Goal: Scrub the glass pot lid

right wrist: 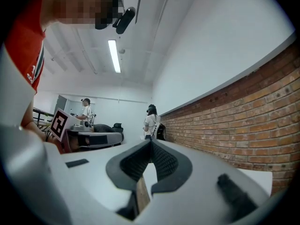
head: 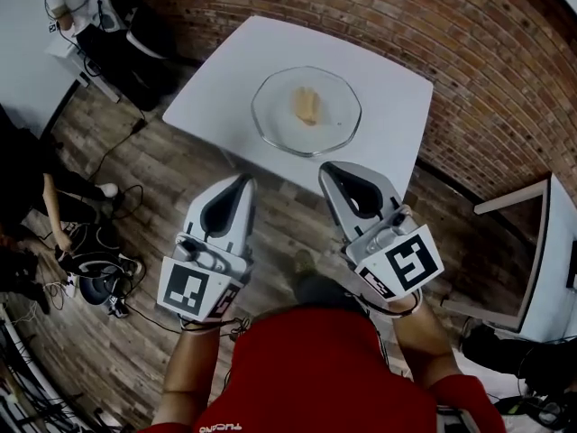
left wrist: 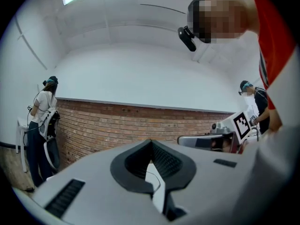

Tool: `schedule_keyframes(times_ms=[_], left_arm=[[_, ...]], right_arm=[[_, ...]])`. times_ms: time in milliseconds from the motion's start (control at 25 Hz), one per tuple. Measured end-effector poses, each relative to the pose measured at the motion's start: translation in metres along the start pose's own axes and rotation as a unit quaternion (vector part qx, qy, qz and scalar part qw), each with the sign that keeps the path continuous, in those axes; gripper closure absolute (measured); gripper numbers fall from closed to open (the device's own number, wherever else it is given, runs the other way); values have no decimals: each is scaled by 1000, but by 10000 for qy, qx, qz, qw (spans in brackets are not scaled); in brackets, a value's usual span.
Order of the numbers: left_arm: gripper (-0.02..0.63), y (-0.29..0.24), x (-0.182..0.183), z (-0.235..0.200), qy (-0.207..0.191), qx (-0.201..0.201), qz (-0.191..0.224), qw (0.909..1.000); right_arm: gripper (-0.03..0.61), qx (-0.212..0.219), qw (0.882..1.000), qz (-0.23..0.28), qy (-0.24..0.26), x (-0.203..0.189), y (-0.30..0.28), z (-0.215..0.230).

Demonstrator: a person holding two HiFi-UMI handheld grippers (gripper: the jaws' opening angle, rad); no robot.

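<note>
Both shut & empty: L gripper (head: pixel 240 180) & R gripper (head: pixel 330 170); round glass lid (head: pixel 275 126) lies flat on table (head: pixel 397 88).

a white square tabletop (head: pixel 397 106) stands on a wood-plank floor (head: pixel 135 197), its far side close to a red brick wall (head: pixel 478 52). black cables (head: pixel 120 147) trail over the floor at the left toward what may be a heap of dark gear (head: pixel 95 273), too blurred to name. in the right gripper view a person in a white top (right wrist: pixel 151 123) stands beside the wall, below a long ceiling light (right wrist: pixel 114 55).
</note>
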State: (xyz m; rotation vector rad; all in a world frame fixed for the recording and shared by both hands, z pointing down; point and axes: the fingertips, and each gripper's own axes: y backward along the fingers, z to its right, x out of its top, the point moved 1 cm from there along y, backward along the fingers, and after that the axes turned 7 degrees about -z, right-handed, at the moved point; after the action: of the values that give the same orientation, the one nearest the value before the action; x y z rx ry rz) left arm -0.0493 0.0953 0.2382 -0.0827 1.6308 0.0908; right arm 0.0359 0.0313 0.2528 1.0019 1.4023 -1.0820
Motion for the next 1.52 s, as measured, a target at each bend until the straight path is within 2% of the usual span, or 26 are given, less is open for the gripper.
schedule_keyframes(times_ms=[440,800,1040,1400,1520], left_arm=[[597,-96,-14,-43,-36,191,-193,9996],[597,-142,-22,-79,16,59,-299,9995],[597,-180,-28,-121,81,-346,-335,9988],[597,-238,-31,-185,-2,-1279,-401,9910],[597,-251,-40,-211,15,-1436,-497,9884]], right_arm=[[548,78,9999,-77,-50,-11,-59,92],[548,-26,9998,-196,-61,-19,-99,122],[548,-362,9988,-319,44,-21,-144,139],[548,-1246,9914,-384,-76,-21,-211,177],[548,-1548,9867,-487,-65,-23,-229,184]])
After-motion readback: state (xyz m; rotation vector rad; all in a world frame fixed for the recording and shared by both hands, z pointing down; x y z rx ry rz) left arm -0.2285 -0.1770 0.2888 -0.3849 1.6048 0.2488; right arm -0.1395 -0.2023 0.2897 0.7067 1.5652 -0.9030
